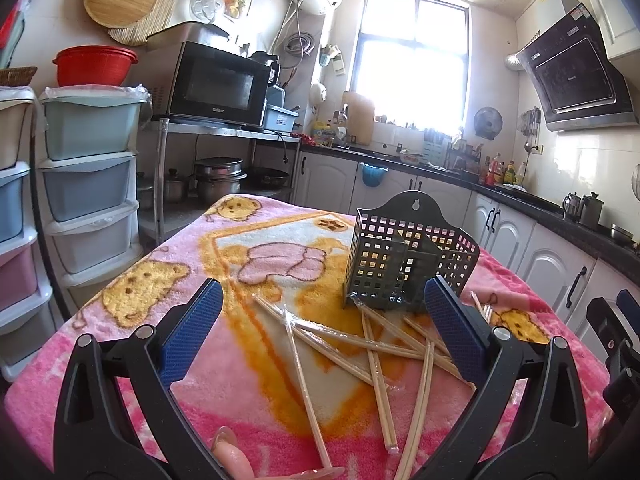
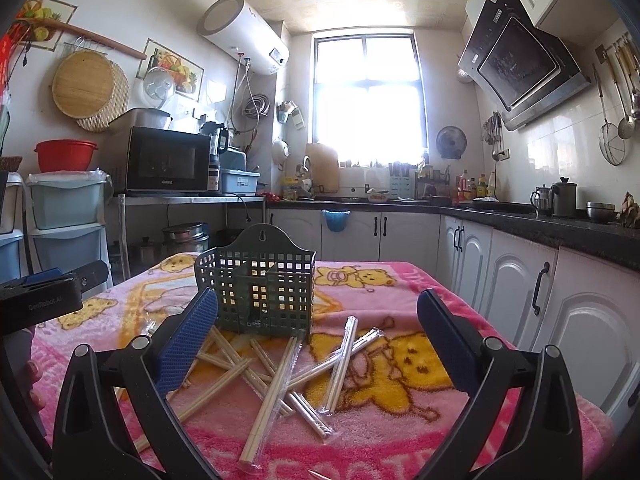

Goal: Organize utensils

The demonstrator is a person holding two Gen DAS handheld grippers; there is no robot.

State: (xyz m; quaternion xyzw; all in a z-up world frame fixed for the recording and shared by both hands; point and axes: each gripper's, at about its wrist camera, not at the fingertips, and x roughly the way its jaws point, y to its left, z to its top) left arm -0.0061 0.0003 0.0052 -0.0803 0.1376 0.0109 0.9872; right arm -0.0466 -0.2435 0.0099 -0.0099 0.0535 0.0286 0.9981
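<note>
Kitchen cabinets and a bright window fill the background, and before me lies a tabletop covered by a pink bear-print blanket [image 1: 168, 280] [image 2: 400, 420]. On it stands a dark green perforated holder [image 1: 396, 264] [image 2: 260, 288], upright, with an inner divider and a hanging tab at the back. I see nothing inside it that I can make out.

Just in front of the holder lie wrapped chopsticks [image 1: 376, 352] [image 2: 280, 376], scattered and crossing one another in a loose pile on the blanket; a few reach right up to the holder's base.

My left tongs [image 1: 332, 332] stand wide apart, blue pads on either side of the pile, gripping nothing and hovering above the chopsticks. My right tongs [image 2: 320, 344] are likewise spread wide and empty, framing the pile and the holder's lower edge.

At the right edge of the left view I catch part of the other black tool; at the left edge of the right view its counterpart shows. A fingertip [image 1: 234, 460] peeks in at the bottom of the left view.
</note>
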